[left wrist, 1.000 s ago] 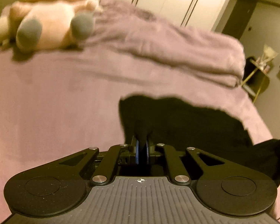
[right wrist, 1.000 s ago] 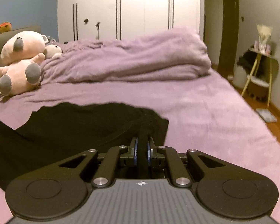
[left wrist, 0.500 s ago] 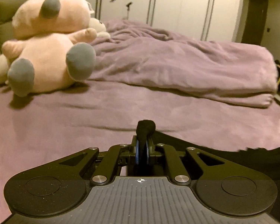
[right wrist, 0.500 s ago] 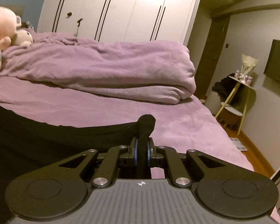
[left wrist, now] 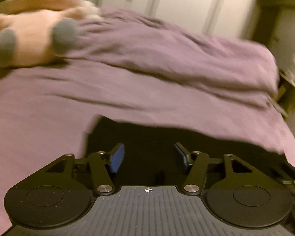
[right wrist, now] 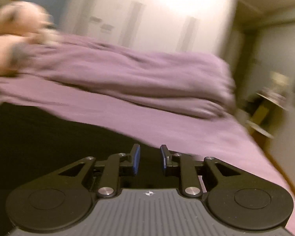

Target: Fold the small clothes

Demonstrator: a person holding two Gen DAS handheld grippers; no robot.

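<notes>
- Bed with a soft purple sheet fills both views; rumpled duvet behind, white wardrobe at top.
- Fuzzy pink plush upper left.
- Black garment lies flat, lower centre.
- Left tool just opened wide, right tool narrowly; neither's pads press the cloth.

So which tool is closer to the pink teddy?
Left. The left tool sits at the black cloth's corner nearest the pink teddy; the right tool is at the cloth's far end, teddy off left.
</notes>
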